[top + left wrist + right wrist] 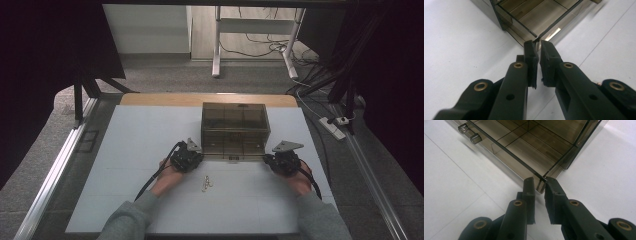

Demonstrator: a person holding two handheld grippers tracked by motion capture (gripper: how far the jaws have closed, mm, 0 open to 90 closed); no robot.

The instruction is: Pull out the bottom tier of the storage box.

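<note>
We see a smoky see-through box (235, 131) with inner dividers mid-table (125, 165). Our left gripper (196, 155) and right gripper (267, 158) each pinch a near lid corner, jaws almost closed. Small pale bits (206, 183) lie nearby.

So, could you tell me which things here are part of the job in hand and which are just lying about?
In the job, as far as I can judge:
- smoky clear box
- left gripper, at its near left corner
- right gripper, at its near right corner

Lying about:
- small pale pieces on the table
- power strip on the floor
</note>
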